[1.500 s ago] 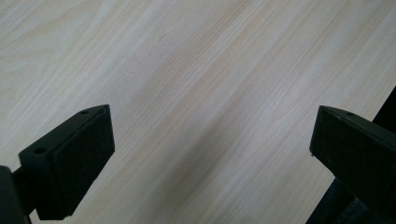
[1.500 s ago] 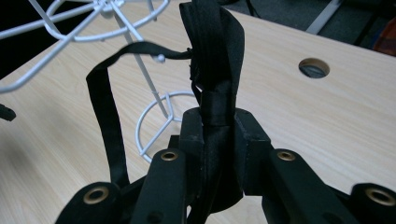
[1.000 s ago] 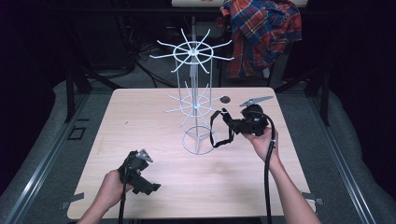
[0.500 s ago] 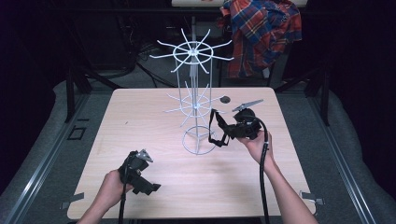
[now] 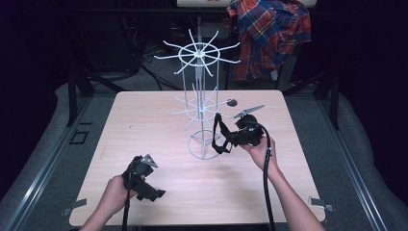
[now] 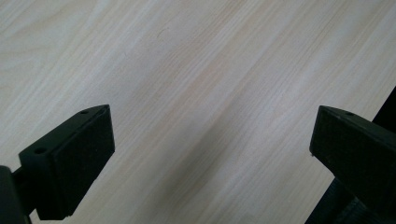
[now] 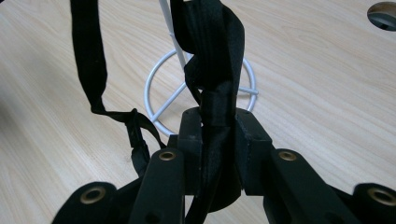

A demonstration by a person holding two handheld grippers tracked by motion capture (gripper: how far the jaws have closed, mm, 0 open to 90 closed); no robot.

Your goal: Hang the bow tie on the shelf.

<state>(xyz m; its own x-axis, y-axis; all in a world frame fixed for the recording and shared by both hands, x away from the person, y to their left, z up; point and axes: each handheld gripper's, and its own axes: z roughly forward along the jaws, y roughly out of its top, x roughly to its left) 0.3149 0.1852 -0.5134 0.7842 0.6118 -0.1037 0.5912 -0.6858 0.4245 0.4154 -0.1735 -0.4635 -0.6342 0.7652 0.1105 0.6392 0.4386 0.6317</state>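
The right gripper (image 5: pixel 230 139) is clamped on a black strap (image 5: pixel 220 134), with the jaws pressed together on the bunched webbing (image 7: pixel 212 93). The strap hangs in a loop from the jaws, just right of the white wire rack (image 5: pixel 202 103), near its lower tier and above its ring base (image 7: pixel 198 91). The governing relation is lateral: the rack's upright pole lies to the left of the right gripper in the high view, and the nearest lower-tier hooks (image 5: pixel 214 103) sit above and slightly behind the strap. The strap's long axis runs roughly vertical, so the loop likely has to be raised and carried left to slip over a hook. The left gripper (image 5: pixel 144 168) rests low at the near left of the table (image 5: pixel 144 120), jaws apart over bare wood, well apart from rack and strap. The right hand is plainly nearer.
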